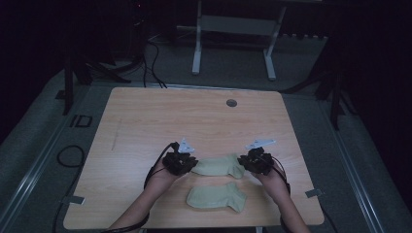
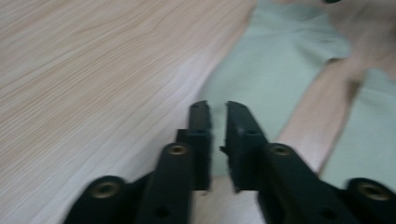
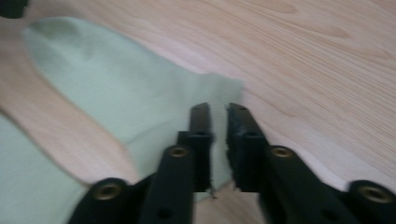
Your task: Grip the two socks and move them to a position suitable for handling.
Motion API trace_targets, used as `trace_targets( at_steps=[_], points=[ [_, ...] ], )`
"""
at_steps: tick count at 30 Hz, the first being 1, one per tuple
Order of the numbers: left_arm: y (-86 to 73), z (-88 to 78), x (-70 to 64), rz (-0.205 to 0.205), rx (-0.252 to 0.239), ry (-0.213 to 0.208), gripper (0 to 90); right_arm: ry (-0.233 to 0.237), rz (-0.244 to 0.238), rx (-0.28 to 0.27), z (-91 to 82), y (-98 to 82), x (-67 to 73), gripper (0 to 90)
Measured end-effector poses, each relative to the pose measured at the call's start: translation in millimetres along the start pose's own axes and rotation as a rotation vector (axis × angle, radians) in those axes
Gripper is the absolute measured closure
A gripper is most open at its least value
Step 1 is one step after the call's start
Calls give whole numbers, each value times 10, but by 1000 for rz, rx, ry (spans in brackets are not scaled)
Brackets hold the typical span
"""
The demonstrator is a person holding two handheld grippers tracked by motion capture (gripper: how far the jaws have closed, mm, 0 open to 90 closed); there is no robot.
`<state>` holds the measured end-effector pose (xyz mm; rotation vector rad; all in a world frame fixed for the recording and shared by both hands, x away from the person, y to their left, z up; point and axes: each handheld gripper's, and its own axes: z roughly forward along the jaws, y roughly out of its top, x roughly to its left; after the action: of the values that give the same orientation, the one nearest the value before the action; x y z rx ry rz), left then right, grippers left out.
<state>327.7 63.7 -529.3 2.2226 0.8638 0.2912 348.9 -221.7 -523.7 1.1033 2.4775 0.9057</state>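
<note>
- Two pale green socks are being seen on the wooden counter (image 1: 145, 116): the far sock (image 1: 218, 165) is lying between the two hand-held grippers, and the near sock (image 1: 216, 196) is lying just beside it, closer to the person, with a strip of bare wood between them.
- The far sock (image 2: 275, 70) is being approached at one end by the left hand-held gripper (image 1: 180, 162), and at the other end by the right hand-held gripper (image 1: 256, 161).
- In the left gripper view, the left hand-held gripper (image 2: 217, 112) is being held with its jaws nearly closed, a narrow gap being left between them; the tips are being held over the sock's edge, and whether any cloth is being pinched cannot be told.
- In the right gripper view, the right hand-held gripper (image 3: 218, 111) is being held the same way, jaws almost together, over the cuff end of the far sock (image 3: 116, 88); a grip on the cloth cannot be confirmed.
- Two forearms are being brought in from the near edge of the counter.
- One grey round cap (image 1: 231, 103) is being seen set in the counter near its far edge, well apart from the socks.
- A white table frame (image 1: 233, 34) is standing on the grey floor beyond the counter, and black cables (image 1: 153, 63) are trailing across that floor.
</note>
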Motion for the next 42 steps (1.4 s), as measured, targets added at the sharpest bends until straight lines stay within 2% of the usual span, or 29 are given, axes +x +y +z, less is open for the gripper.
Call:
trace_targets(
  at_steps=[4,6,10,11,14,18,25,29,32,35,37,39,40,42],
  points=[
    [10,178,-107,32,39,-14,856,19,-22,0,36,-27,130,813],
    [3,264,-115,32,63,-12,855,12,-31,16,92,-62,159,770],
    [-27,357,-101,38,80,-1,852,5,-48,57,208,-155,169,701],
    [-41,354,-95,34,71,-7,852,7,-45,44,204,-174,166,685],
    [-74,325,-88,35,70,-16,853,1,-62,51,174,-203,118,632],
    [-114,284,-83,32,72,-15,852,23,-61,51,153,-229,31,630],
    [-98,298,-78,33,71,-12,851,24,-71,60,185,-181,-1,631],
    [-67,311,-98,25,69,-21,828,34,-65,88,196,-101,-23,620],
    [-59,255,-105,3,57,-52,792,70,-37,66,148,-59,-17,551],
    [-42,147,-128,-7,45,-74,727,87,-45,43,68,-27,31,524],
    [-51,44,-157,-9,16,-63,677,101,-43,23,2,-28,70,513],
    [-75,-60,-181,-21,15,-57,608,110,-49,6,-72,-57,126,500],
    [-92,-111,-202,-31,14,-41,566,113,-55,1,-108,-77,154,494],
    [-134,-211,-260,-21,17,-28,548,110,-74,-1,-179,-122,213,491]
  ],
)
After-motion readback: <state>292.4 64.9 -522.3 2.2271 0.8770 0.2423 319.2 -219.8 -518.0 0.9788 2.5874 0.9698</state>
